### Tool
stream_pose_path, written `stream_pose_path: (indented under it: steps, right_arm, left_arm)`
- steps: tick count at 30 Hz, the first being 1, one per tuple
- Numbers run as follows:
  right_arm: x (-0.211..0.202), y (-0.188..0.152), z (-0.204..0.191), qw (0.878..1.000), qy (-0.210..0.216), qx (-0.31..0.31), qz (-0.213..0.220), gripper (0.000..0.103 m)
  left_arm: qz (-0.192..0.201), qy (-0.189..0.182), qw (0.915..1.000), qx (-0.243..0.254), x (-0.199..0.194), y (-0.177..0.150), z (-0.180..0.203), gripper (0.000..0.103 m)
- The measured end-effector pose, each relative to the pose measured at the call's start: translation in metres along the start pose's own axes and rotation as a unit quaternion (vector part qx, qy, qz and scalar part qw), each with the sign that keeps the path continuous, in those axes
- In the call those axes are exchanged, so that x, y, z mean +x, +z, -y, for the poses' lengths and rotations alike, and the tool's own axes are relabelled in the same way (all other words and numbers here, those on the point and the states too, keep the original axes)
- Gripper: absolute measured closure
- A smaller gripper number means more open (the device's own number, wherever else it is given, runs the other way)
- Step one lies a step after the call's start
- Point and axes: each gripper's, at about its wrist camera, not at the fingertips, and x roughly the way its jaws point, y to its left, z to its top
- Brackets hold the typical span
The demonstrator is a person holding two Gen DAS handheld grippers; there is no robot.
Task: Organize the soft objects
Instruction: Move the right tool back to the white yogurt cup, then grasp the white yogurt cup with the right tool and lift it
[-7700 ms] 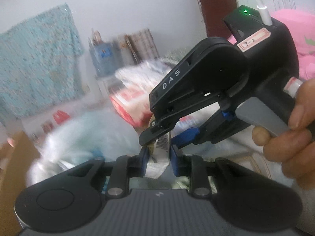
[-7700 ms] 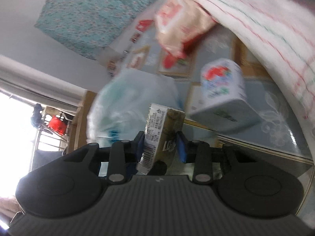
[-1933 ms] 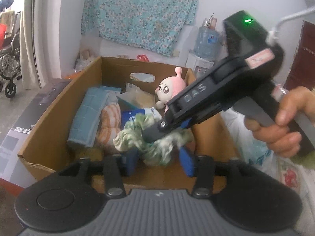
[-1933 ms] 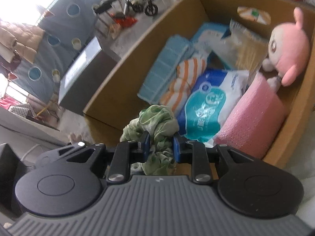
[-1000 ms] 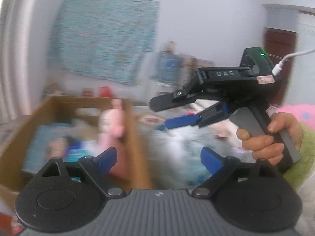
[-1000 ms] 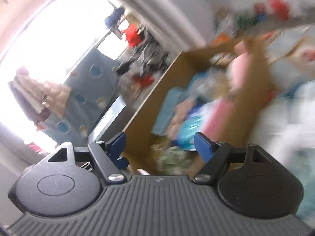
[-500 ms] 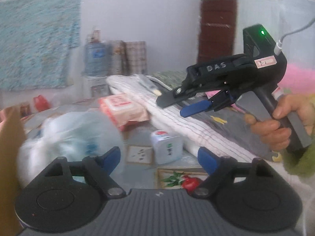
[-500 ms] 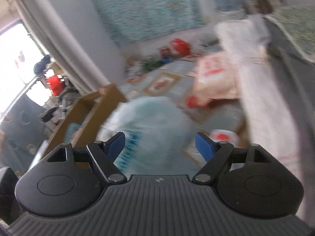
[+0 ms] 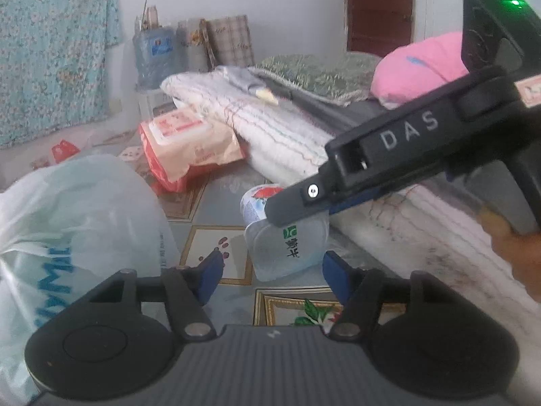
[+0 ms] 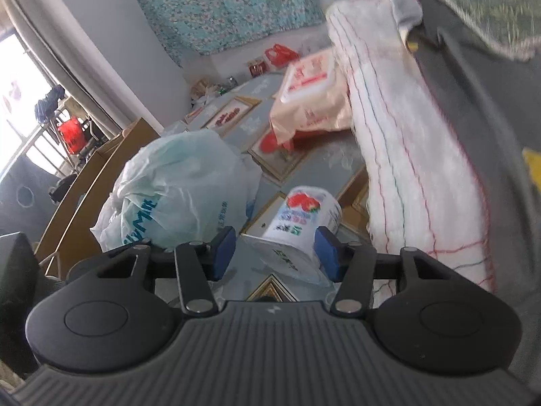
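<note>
On the patterned floor point(image 9: 216, 203), going left to right: a pale plastic bag point(image 9: 77, 209), then the white tissue pack point(image 9: 287, 247) with the strawberry print, then the edge of the bed's striped quilt point(image 9: 270, 125). The pack lies tipped on its side just beside the quilt, long axis running away from both cameras, dead ahead and slightly below each tool. The left gripper point(image 9: 274, 275) has its blue pads apart, the pack beyond them and untouched. The right gripper point(image 10: 275, 248) is nearer — its pads straddle the pack's near end, not visibly pressing (the left view hides its tips behind the black housing). Both jaws have just been closing. Half a second ago both tools stood higher and wider; the cardboard box filled the views before that — now only its corner point(image 10: 111, 155) shows.
</note>
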Motion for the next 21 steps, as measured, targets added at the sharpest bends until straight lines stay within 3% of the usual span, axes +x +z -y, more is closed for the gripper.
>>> stream_pose_path:
  steps: [9, 15, 21]
  right_arm:
    - [0.008, -0.005, 0.009, 0.999, 0.033, 0.027, -0.006, 0.054]
    - [0.007, -0.005, 0.016, 0.996, 0.065, 0.057, -0.007, 0.054]
    - [0.005, -0.006, 0.017, 0.993, 0.089, 0.078, -0.011, 0.054]
  left_arm:
    - [-0.023, -0.017, 0.9994, -0.020, 0.029, 0.003, 0.003, 0.024]
    - [-0.023, 0.001, 0.9989, -0.040, 0.034, 0.006, 0.002, 0.039]
    - [-0.035, 0.003, 0.9983, -0.047, 0.027, 0.009, 0.000, 0.039]
